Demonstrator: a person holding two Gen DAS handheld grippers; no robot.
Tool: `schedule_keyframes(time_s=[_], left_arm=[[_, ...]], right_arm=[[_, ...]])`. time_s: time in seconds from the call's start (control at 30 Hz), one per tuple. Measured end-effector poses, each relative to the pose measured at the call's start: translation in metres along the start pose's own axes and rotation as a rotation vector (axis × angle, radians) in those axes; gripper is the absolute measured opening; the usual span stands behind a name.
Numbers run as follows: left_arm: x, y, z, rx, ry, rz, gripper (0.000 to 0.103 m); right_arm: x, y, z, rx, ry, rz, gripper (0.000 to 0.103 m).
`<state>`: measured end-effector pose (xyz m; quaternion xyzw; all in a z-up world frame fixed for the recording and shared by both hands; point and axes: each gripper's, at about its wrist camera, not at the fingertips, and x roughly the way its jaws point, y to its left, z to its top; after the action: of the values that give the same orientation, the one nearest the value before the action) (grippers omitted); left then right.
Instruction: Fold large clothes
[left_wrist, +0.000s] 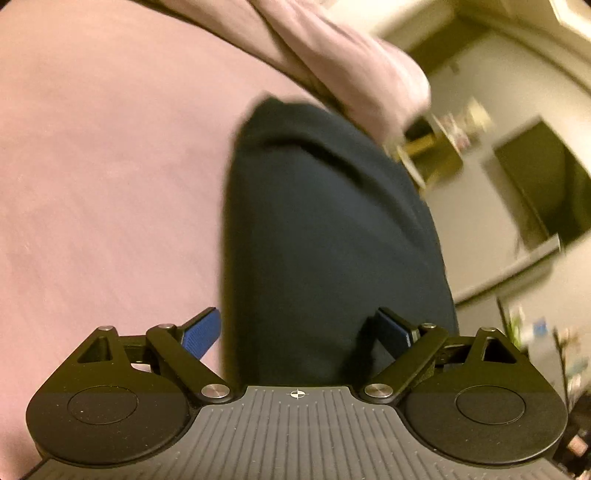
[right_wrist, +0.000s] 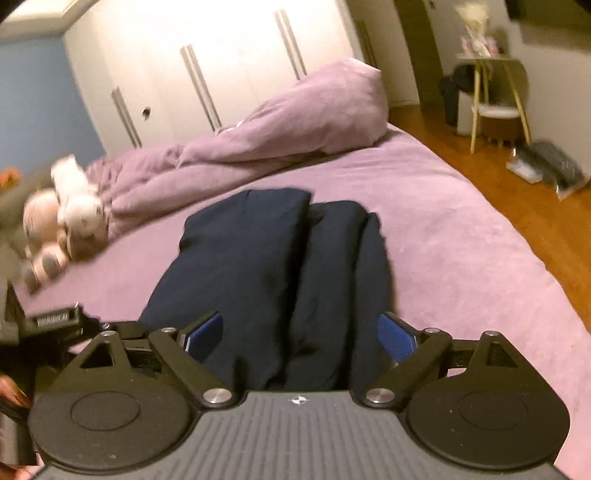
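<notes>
right view only: plush toys (right_wrist: 62, 218), wardrobe (right_wrist: 207, 62) | navy garment (right_wrist: 280, 266) on bed (right_wrist: 461, 236) | left gripper (left_wrist: 297, 332) wide | right gripper (right_wrist: 301, 332) wide

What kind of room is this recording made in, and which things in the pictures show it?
Most likely a bedroom. The dark navy garment lies on a bed with a purple sheet, a bunched purple duvet lies behind it, a white wardrobe lines the far wall, and soft toys sit at the bed's edge.
</notes>
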<state>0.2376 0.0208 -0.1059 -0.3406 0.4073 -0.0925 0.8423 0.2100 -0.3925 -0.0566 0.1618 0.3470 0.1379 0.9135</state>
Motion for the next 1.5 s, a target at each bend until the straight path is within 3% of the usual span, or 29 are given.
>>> schedule_keyframes(time_s=[0.07,0.17,0.23,0.3,0.5,0.57,0.63,0.9,1.07,1.27,1.37,1.43,1.5], left_arm=[[0.009,0.009,0.011,-0.032,-0.006,-0.035,0.093],[0.037,0.016,0.023,-0.054,0.047,-0.076,0.093],[0.051,0.016,0.027,-0.079,0.065,-0.129,0.093],[0.061,0.015,0.030,-0.093,0.063,-0.127,0.092],[0.074,0.023,0.034,-0.105,0.080,-0.154,0.090],[0.074,0.023,0.035,-0.117,0.080,-0.159,0.085],[0.070,0.022,0.034,-0.122,0.075,-0.160,0.074],[0.046,0.008,0.045,-0.060,0.039,-0.172,0.055],[0.009,0.013,0.062,-0.023,-0.056,-0.141,0.055],[-0.059,0.056,0.069,-0.022,-0.191,0.021,0.055],[-0.068,0.085,0.062,-0.108,-0.168,0.100,0.058],[-0.068,0.099,0.054,-0.171,-0.150,0.108,0.059],[-0.075,0.099,0.045,-0.150,-0.173,0.107,0.060]], right_arm=[[0.022,-0.028,0.008,0.114,0.068,0.046,0.092],[0.062,-0.066,0.009,0.295,0.164,0.115,0.087],[0.082,-0.082,0.006,0.388,0.190,0.172,0.070],[0.093,-0.089,0.004,0.439,0.197,0.216,0.063],[0.122,-0.096,-0.001,0.506,0.252,0.276,0.067],[0.122,-0.095,0.000,0.504,0.247,0.278,0.065],[0.120,-0.088,0.005,0.476,0.238,0.274,0.052],[0.111,-0.064,0.014,0.402,0.195,0.266,0.042],[0.134,-0.022,0.017,0.384,0.238,0.330,0.041],[0.185,0.054,-0.007,0.355,0.353,0.436,0.041],[0.188,0.078,-0.015,0.329,0.346,0.393,0.050],[0.175,0.080,-0.015,0.332,0.317,0.351,0.051],[0.147,0.081,-0.014,0.303,0.260,0.286,0.051]])
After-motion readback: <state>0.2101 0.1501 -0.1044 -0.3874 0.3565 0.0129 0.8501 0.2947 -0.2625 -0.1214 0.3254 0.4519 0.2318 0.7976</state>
